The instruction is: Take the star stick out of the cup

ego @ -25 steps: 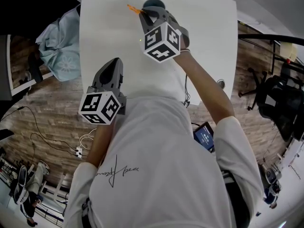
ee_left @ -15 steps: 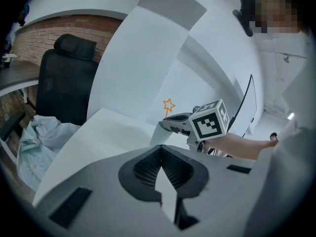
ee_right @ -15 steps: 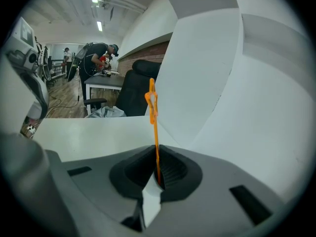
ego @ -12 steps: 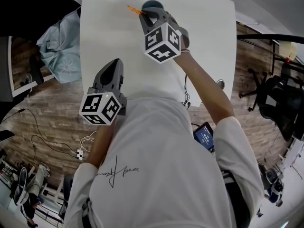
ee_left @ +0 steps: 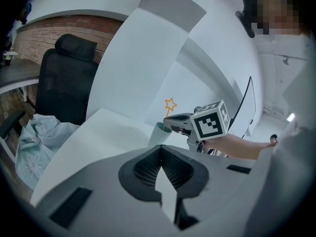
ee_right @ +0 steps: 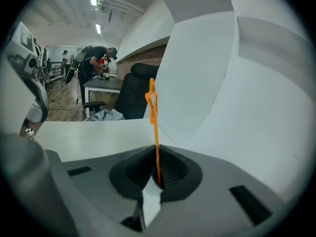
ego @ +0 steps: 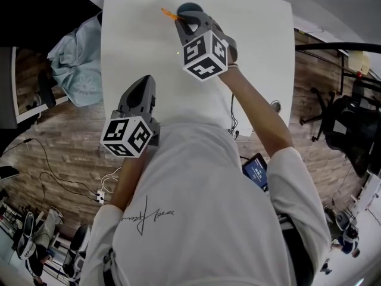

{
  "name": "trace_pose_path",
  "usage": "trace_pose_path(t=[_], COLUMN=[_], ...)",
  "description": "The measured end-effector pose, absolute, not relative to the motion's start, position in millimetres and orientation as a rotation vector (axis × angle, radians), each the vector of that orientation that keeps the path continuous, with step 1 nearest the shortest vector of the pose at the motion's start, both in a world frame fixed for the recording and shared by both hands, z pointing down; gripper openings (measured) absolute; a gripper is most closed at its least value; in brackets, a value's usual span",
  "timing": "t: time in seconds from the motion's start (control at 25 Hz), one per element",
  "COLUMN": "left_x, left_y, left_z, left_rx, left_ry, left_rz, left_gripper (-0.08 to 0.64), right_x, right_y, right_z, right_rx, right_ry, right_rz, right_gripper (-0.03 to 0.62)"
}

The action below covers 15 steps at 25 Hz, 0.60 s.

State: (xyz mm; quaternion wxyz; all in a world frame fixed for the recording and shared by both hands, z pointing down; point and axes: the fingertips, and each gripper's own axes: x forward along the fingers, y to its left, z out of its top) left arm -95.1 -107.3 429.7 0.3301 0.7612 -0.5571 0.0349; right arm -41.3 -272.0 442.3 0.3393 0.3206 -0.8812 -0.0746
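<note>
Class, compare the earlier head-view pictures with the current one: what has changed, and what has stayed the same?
Nothing visibly moved. The right gripper stays shut on the star stick at the cup; the left gripper stays shut and empty near the table's near edge.

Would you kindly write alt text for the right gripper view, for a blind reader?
The right gripper is shut on a thin orange star stick that rises upright from its jaws, over a white table with a black chair behind.
</note>
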Motion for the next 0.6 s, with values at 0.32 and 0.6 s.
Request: trace_pose_path(t=[0.32, 0.6], left_x=[-91, -88], left_y=[-105, -103], left_z=[426, 424], left_rx=[2.002, 2.01], left_ry=[-1.457, -1.462], left_rz=[0.084, 0.081], left_gripper=[0.008, 0.008], right_x=[-38, -32], right_y=[-270, -269], right_z=[429, 422], right_rx=[0.853, 0.867], right_ry=[-2.316, -2.331], right_rz=[-0.204, -0.193], right_gripper=[0.023, 0.024])
